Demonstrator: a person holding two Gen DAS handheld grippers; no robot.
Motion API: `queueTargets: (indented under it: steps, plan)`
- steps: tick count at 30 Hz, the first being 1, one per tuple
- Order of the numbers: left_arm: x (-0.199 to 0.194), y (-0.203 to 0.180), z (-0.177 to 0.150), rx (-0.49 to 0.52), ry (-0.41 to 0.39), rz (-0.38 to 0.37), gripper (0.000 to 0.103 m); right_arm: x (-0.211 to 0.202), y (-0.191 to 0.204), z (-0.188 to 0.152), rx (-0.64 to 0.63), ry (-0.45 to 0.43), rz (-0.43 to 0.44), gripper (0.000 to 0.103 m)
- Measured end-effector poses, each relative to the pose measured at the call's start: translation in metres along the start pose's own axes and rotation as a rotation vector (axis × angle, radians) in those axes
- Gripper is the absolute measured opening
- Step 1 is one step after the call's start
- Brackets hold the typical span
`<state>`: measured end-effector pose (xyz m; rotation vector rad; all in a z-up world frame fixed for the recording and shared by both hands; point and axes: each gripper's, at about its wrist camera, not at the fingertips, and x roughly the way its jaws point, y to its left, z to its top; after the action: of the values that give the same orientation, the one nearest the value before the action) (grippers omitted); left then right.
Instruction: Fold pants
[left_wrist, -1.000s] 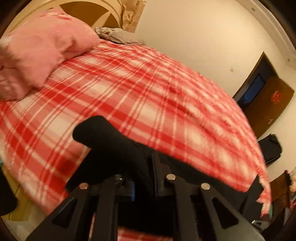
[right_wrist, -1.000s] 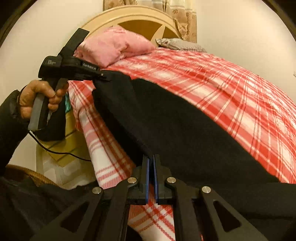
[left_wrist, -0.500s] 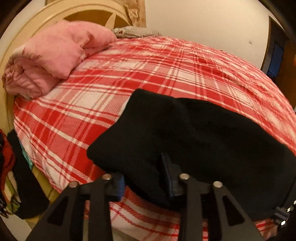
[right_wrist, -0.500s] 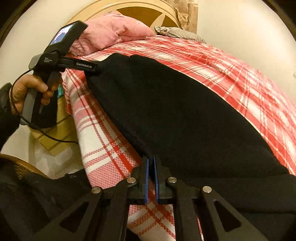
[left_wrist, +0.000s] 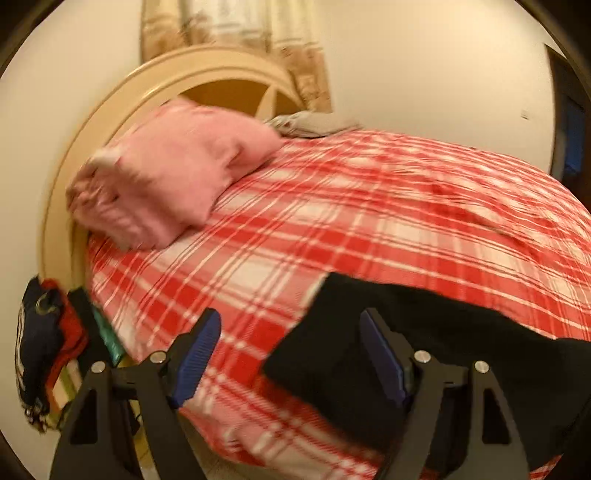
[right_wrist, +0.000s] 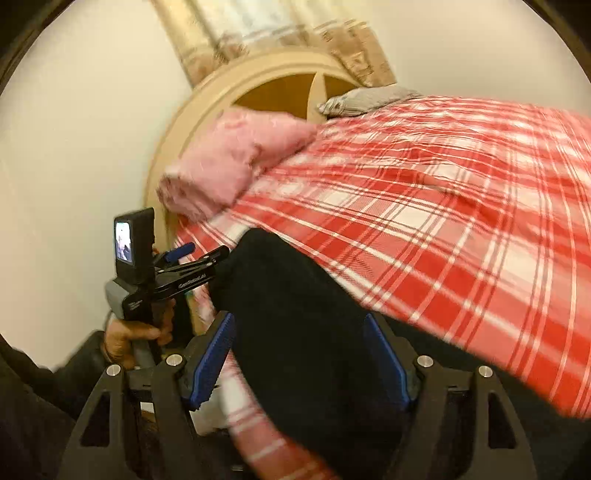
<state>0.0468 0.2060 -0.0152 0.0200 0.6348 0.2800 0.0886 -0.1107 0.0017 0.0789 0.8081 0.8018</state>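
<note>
My left claw stands released, its jaws having just been opening; the blue pads are spread wide. The corner of the black pants lies in the gap toward the right-hand finger, and I cannot see either pad pressing on the cloth. My right claw is likewise let go, its jaws having just been opening, with the folded black cloth running up between the two fingers and no pad clamped on it. From the right wrist view I can see the left claw from the side, at the pants' far corner, gripped by a hand in a dark sleeve.

The pants lie flat along the near edge of the bed, on the red and white plaid cover. Further up, a pink pillow leans against the rounded cream headboard, with a grey pillow just beside it. A patterned curtain hangs behind the headboard. Down at the left of the bed sits a heap of dark and red clothes. The picture is blurred.
</note>
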Motion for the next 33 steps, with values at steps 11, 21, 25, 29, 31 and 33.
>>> queueTargets:
  steps: [11,21,25,29,31,33]
  plan:
    - [0.037,-0.04,-0.045,0.034,0.135,0.026,0.08,0.066,-0.034,0.007,-0.087,0.283,0.097,0.073]
    - [0.044,-0.027,-0.049,-0.077,0.154,0.003,0.096,0.067,-0.015,-0.027,-0.004,0.332,0.22,0.073]
    - [0.044,-0.029,-0.05,-0.063,0.147,0.016,0.099,0.074,-0.024,-0.008,0.019,0.287,0.118,0.073]
    - [0.045,-0.026,-0.05,-0.075,0.156,0.005,0.099,0.087,-0.036,-0.011,0.165,0.291,0.236,0.074]
    - [0.045,-0.025,-0.05,-0.087,0.161,-0.001,0.099,0.092,-0.023,-0.012,0.132,0.301,0.265,0.074]
    - [0.045,-0.024,-0.05,-0.087,0.162,-0.004,0.099,0.099,-0.013,-0.008,0.098,0.3,0.269,0.074]
